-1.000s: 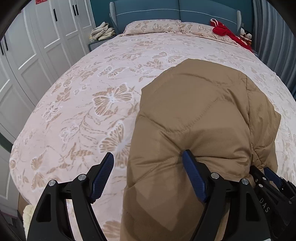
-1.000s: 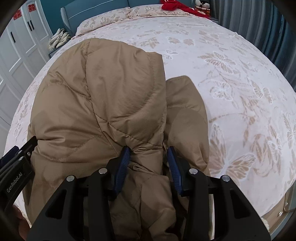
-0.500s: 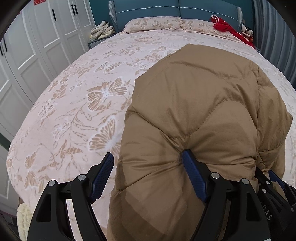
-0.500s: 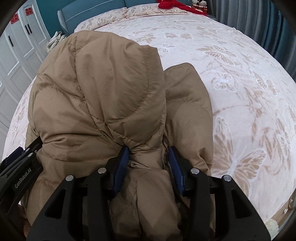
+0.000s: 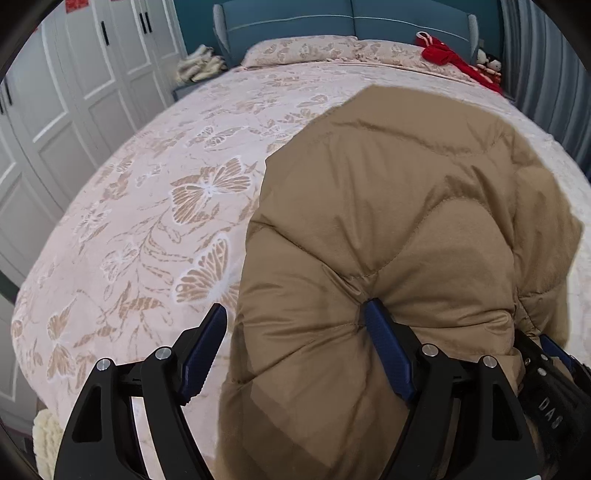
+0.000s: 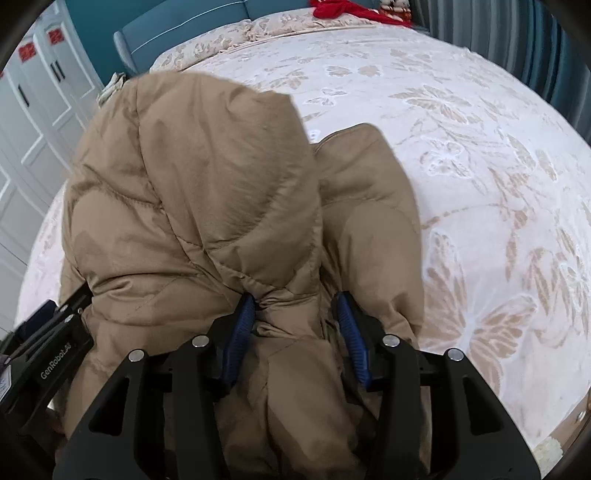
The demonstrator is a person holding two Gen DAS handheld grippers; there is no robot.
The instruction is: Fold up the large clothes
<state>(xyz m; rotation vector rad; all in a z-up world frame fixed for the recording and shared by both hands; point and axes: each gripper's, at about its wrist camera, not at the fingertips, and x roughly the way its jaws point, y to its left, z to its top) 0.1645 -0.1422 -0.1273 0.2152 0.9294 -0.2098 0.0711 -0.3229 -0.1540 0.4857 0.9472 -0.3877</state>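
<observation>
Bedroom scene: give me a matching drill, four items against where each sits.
Items:
1. puffer jacket
2. red garment
3. wardrobe doors
4. headboard

Places:
A. left of the bed
B. behind the pillows
C. between the gripper fingers, draped over the bedspread
D. far right corner of the bed, by the pillows

Pairs: 1-C, 2-D, 3-A, 4-B

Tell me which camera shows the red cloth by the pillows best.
The left wrist view: the red cloth lies in full on the far right of the bed, beside the pillows, with small dolls next to it. The right wrist view catches only part of it, cut off by the top edge.
</observation>
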